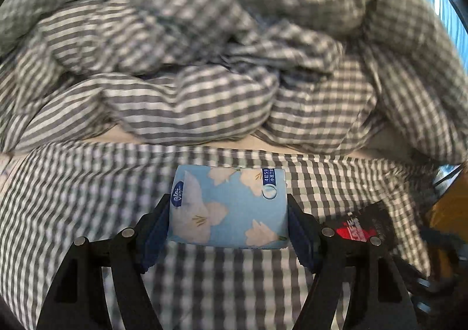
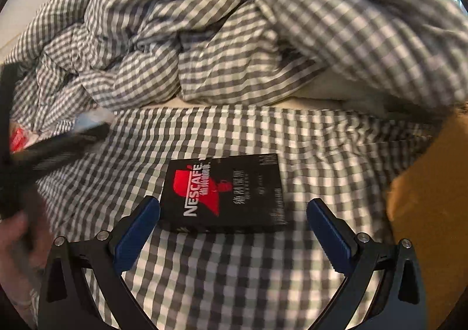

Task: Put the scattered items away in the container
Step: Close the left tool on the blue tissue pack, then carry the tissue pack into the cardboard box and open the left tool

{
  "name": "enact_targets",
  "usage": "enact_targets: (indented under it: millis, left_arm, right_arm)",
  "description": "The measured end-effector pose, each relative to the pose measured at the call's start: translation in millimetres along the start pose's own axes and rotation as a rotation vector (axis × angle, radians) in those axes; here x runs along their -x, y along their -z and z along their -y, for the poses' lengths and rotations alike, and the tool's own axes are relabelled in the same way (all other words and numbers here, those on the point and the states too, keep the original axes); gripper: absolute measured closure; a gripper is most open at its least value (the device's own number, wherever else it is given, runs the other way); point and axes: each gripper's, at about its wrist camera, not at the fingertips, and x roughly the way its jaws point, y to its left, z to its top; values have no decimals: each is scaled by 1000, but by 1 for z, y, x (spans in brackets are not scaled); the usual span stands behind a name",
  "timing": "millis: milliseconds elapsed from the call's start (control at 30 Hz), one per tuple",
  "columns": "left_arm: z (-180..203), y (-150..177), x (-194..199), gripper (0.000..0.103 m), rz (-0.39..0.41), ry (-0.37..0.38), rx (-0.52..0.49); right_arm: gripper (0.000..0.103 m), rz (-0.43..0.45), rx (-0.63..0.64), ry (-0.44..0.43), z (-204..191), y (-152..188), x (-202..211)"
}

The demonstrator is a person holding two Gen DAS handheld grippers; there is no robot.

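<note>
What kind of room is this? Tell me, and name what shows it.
Most likely a bedroom, on a bed: a rumpled gingham duvet heaped behind, a matching checked sheet underneath, and a pale mattress edge between them.

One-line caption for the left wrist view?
Left tongs clamp a blue floral tissue pack above the checked bedsheet.

The bed [image 2: 234, 271] carries a checked sheet; a black coffee box [image 2: 225, 192] lies centrally, a crumpled duvet [image 2: 204, 37] at 12 o'clock.
</note>
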Motion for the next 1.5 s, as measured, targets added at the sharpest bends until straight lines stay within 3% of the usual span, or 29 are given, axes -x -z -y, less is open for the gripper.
enact_targets:
  millis: [167, 267, 467, 733, 933, 1200, 1367, 1500]
  left_arm:
    - [-10, 2, 26, 29, 23, -31, -12]
    - [-15, 4, 24, 29, 21, -26, -6]
    - [-14, 11, 23, 29, 11, -12, -7]
    - [-8, 15, 20, 29, 2, 6, -6]
    - [-1, 15, 28, 29, 12, 5, -33]
    - [22, 14, 49, 29, 2, 38, -67]
    - [84, 10, 84, 29, 24, 135, -153]
    - [159, 1, 115, 28, 32, 279, -226]
  right_arm:
    - [2, -37, 6, -13, -10, 0, -21]
    - [2, -49, 8, -19, -16, 1, -28]
    - [0, -55, 108, 78, -30, 5, -41]
    - [0, -38, 93, 64, -25, 6, -37]
    - [0, -42, -80, -70, -1, 22, -5]
    - [0, -52, -71, -50, 7, 43, 43]
    - [0, 16, -96, -25, 29, 52, 119]
    - [0, 53, -189, -59, 56, 61, 177]
